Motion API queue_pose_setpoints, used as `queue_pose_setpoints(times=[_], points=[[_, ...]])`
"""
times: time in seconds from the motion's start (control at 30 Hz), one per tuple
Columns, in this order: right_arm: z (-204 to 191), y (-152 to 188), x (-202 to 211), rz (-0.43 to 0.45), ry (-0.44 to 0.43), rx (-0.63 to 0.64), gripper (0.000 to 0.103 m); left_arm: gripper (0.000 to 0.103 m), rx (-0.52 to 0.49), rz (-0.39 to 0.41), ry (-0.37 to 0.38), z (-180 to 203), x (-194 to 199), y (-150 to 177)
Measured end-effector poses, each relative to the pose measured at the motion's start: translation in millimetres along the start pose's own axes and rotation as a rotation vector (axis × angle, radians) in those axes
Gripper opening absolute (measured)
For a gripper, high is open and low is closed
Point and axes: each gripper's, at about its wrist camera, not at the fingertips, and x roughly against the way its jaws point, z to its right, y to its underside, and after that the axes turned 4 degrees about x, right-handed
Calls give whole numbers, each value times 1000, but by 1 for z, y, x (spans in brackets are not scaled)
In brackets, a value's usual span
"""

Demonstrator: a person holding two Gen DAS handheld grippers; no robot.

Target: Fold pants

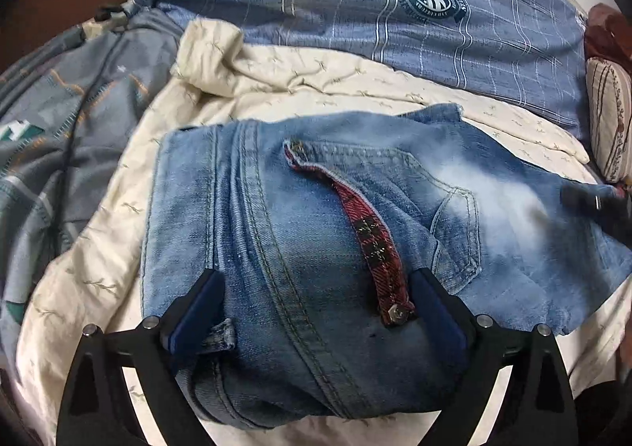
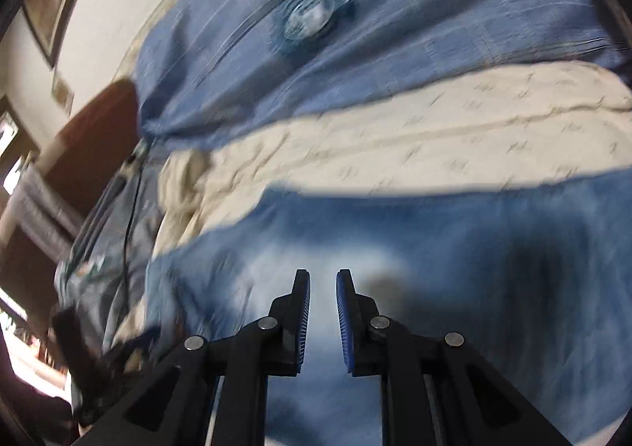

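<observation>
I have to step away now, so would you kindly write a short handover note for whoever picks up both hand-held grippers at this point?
Left hand-held gripper: open wide, its blue pads astride the folded faded-blue denim pants near the waistband, not pinching.
Right hand-held gripper: narrow gap, nothing between the pads; it hangs over the pale part of the denim, view blurred.
The pants lie in a compact fold on the cream quilted bedspread, red plaid lining strip exposed on top.
Done: pants folded over and let go.
Left: probably smooth the loose right-hand edge, or one more fold.
</observation>
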Motion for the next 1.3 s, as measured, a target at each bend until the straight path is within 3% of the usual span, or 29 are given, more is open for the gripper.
queue_pose_setpoints(times=[0.13,0.37,0.77,1.03,1.3], points=[[-28,34,-2,-69,-14,66,16,96,-22,97,-69,7,22,3],[-53,75,-25,-179,44,180,17,96,-70,217,-180,10,45,7],[-45,73,-27,-204,-16,159,17,96,-67,193,-185,9,35,3],[-51,60,-16,-108,-71,131,17,96,-90,178,-201,16,30,3],[-61,71,-41,-194,-20,192,17,96,-83,130,-206,10,22,5]])
